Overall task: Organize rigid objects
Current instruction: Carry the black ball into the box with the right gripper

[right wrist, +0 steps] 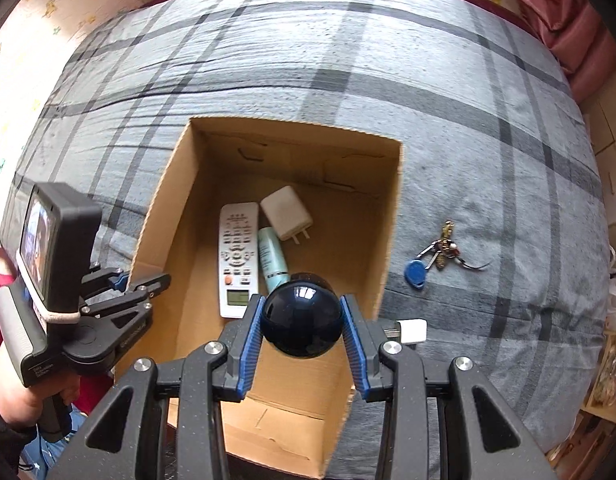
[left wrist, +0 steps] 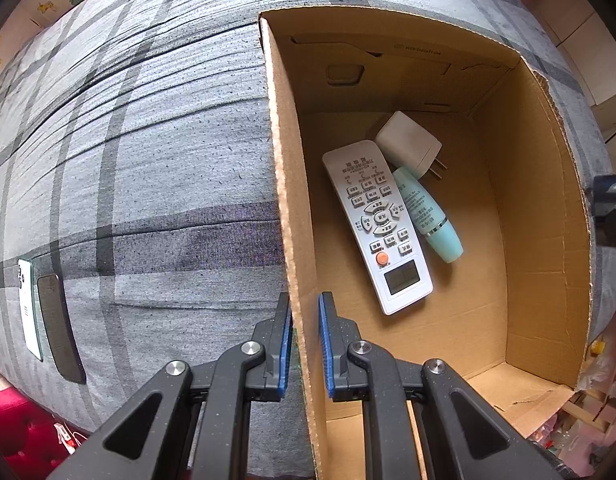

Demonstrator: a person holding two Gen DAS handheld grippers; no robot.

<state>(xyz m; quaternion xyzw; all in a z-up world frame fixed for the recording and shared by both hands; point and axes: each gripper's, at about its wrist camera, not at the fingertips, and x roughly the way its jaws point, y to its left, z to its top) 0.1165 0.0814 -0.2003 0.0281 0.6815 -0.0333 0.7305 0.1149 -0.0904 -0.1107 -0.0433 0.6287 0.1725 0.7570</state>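
- Left wrist view: the left gripper points straight down, its blue-padded jaws clamped on the left wall of the cardboard box.
- Inside the box, on its floor, lies a white remote control with its display at the near end.
- Touching the remote's right side is a pale turquoise tube, and at the far end of both sits a white charger plug, prongs toward the right.
- Left of the box, well apart from it on the grey plaid bedcover, lie two phones side by side: a white phone and a dark phone just to its right.
- Right wrist view: the right gripper holds a glossy dark ball between its two pads, the jaws part-way open around it, above the near part of the box.
- From here the remote, the tube and the plug show on the box floor beyond the ball.
- Right of the box on the bedcover lies a bunch of keys with a blue fob.
- Just beside the box's near right corner a small white adapter shows behind the right finger.
- At the left edge the other gripper is seen on the box's left wall, a hand around its handle.
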